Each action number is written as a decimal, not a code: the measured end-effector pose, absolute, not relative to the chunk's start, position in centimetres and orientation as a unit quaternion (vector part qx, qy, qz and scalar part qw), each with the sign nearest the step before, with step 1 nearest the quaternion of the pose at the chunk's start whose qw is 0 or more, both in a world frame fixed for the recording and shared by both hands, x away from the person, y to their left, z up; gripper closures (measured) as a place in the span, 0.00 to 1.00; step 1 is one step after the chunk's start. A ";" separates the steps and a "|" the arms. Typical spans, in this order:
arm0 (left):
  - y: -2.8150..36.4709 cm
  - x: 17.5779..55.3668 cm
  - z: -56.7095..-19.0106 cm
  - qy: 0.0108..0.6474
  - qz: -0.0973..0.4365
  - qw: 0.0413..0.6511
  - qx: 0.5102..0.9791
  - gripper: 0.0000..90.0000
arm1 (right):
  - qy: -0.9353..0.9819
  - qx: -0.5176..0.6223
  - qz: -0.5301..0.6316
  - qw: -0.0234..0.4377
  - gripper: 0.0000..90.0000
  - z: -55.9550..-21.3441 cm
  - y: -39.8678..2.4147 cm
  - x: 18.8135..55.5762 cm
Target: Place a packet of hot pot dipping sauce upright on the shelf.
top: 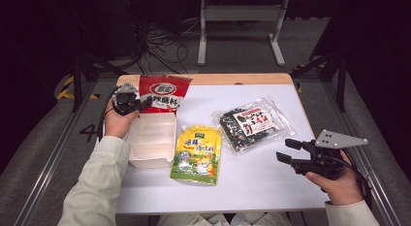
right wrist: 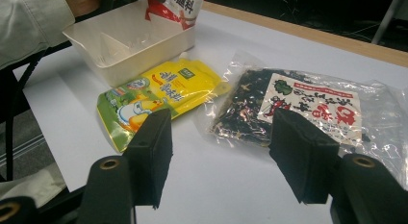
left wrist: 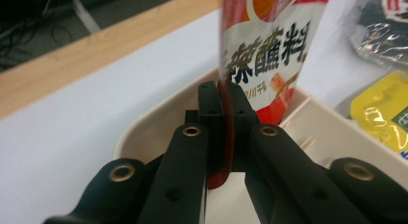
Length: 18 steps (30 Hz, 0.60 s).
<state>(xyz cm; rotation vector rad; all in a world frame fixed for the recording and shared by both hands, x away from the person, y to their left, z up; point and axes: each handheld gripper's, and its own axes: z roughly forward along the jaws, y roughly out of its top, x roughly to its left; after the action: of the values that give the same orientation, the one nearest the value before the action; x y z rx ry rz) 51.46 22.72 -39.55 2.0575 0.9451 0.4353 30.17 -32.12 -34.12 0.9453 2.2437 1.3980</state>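
Left gripper (top: pixel 137 105): jaws clamped tight on the edge of the red seasoning pouch (top: pixel 164 92). In the left gripper view (left wrist: pixel 224 132) the two black pads pinch the pouch's red edge seam between them, no visible gap apart from the film itself. Pouch (left wrist: pixel 269 56) hangs upright from the pinch, printed face toward the camera, lower end over the far end of the white divided tray (top: pixel 151 141); can't tell whether its bottom touches the tray floor. Tray wall (left wrist: pixel 159 118) sits right under the jaws.

Right gripper (top: pixel 290 151): jaws parted, about mid-width, nothing between them. In the right gripper view (right wrist: pixel 219 152) both pads are bare and clear of the table; it hovers at the right side of the white table (top: pixel 271 182), not touching anything.

Other items on the table:
- yellow sauce pouch (top: pixel 197 154) lying flat, just beside the tray's right side, touching or nearly so
- clear bag of dried seaweed (top: pixel 250 123) lying flat, to the right of the yellow pouch, between it and the right gripper; edge close to the yellow pouch, contact unclear

Tray compartments look empty from the right gripper view (right wrist: pixel 130 39).
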 end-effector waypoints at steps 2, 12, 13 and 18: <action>22.6 51.5 -39.7 0.381 0.172 0.396 0.818 0.99 | 0.789 0.336 0.488 0.164 0.45 -34.1 -32.2 30.2; 23.4 51.2 -39.6 0.389 0.172 0.416 0.804 0.84 | 0.792 0.335 0.485 0.161 0.46 -34.2 -32.1 30.3; 23.5 51.0 -39.5 0.392 0.171 0.419 0.801 0.78 | 0.792 0.336 0.483 0.160 0.46 -34.2 -32.1 30.3; 23.8 50.1 -38.4 0.395 0.150 0.452 0.786 0.54 | 0.794 0.340 0.478 0.160 0.46 -34.3 -32.1 30.5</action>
<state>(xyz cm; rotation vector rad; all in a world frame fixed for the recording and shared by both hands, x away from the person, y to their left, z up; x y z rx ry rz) 50.09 23.78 -38.45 1.9414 0.9754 0.3710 30.50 -32.14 -34.33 0.9727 2.2683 1.3665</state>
